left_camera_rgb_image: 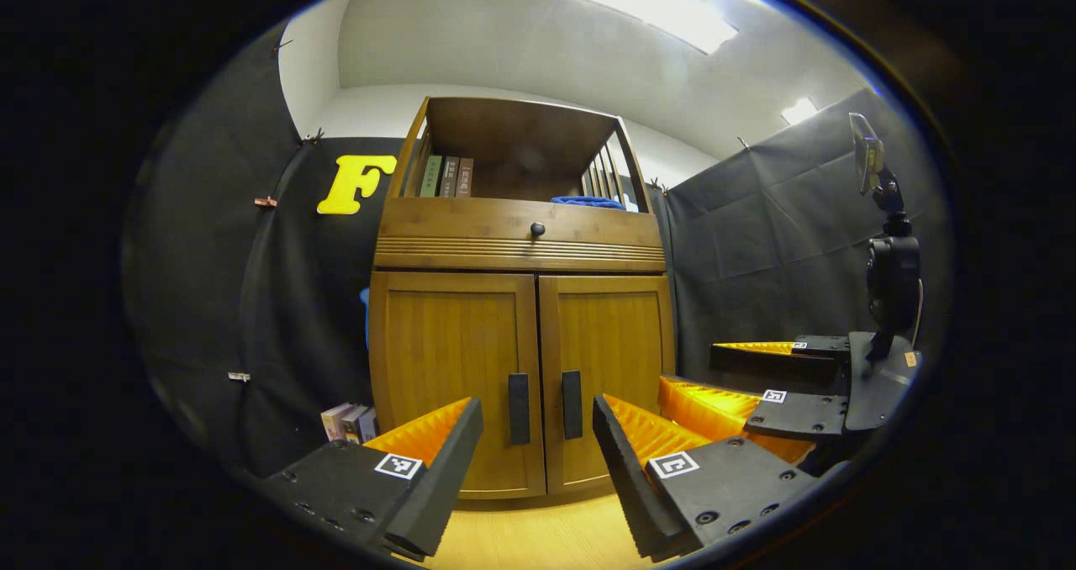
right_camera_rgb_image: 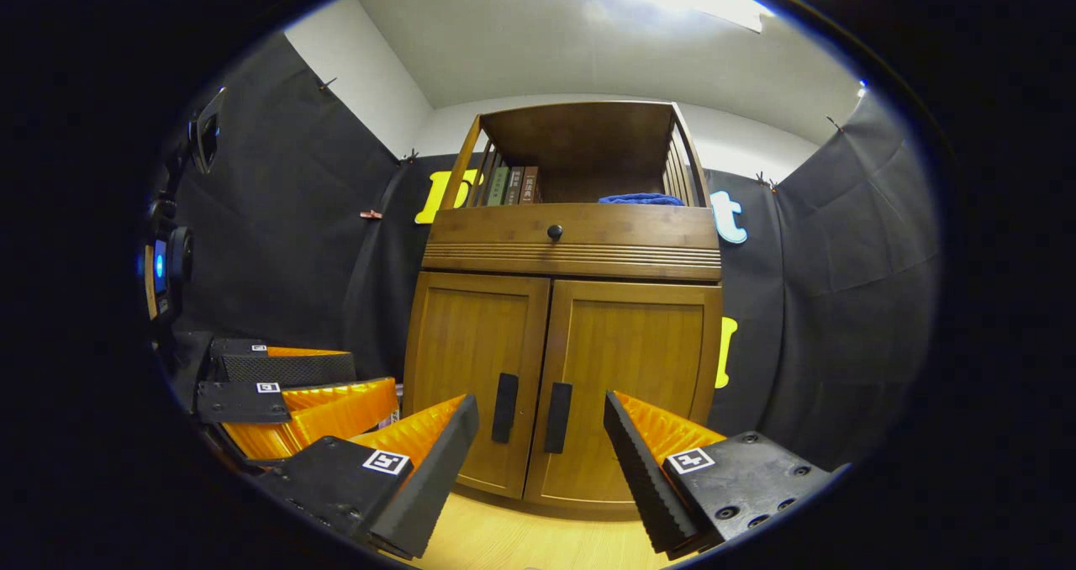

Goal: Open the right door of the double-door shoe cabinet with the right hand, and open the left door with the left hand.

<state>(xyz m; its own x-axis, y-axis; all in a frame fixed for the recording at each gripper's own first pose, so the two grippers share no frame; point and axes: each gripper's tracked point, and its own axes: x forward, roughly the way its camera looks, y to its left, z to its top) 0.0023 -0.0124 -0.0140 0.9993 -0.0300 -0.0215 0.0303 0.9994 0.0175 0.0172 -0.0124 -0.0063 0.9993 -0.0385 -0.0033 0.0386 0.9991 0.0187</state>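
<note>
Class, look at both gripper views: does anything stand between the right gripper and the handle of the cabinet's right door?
Nothing visible does. In the right gripper view the right gripper is open and short of the cabinet, and the right door handle shows between its fingers across bare wood floor. The left gripper sits off to one side, clear of that path.

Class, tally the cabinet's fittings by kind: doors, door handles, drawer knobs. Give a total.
Doors: 2, left door and right door, both shut
Door handles: 2, left handle and right handle
Drawer knobs: 1, drawer knob
Total: 5
</note>
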